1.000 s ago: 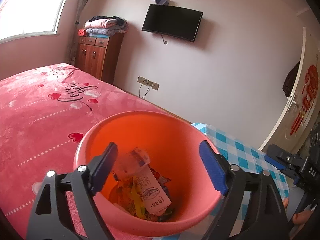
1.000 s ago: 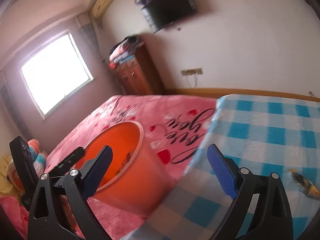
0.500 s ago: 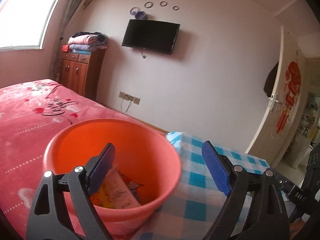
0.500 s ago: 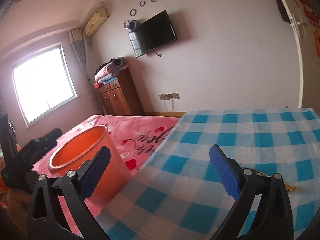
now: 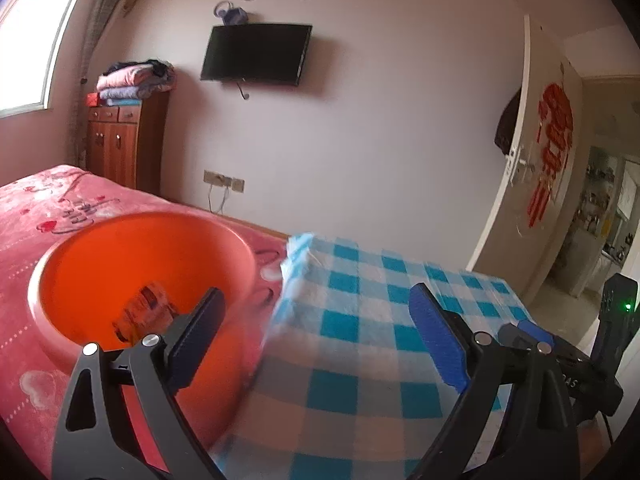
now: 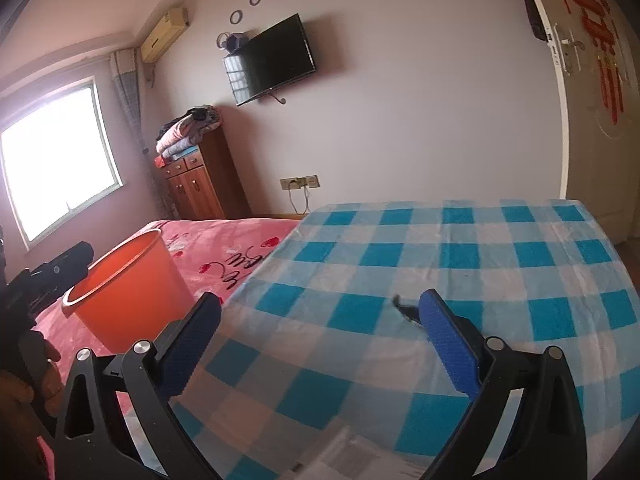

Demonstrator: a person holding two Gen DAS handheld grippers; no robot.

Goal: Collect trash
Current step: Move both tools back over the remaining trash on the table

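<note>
The left gripper (image 5: 316,344) has its fingers wide and opening further, with nothing between them. The right gripper (image 6: 320,344) has its fingers spread wide and empty. A dark scrap (image 6: 406,309) lies on the checked counter (image 6: 460,256) by the right finger. The orange bucket (image 5: 132,280) on the pink bed (image 5: 36,216) holds wrappers (image 5: 144,312).

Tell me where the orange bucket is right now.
The orange bucket sits on the pink bedspread, left in both views, beside the blue checked cloth.
</note>
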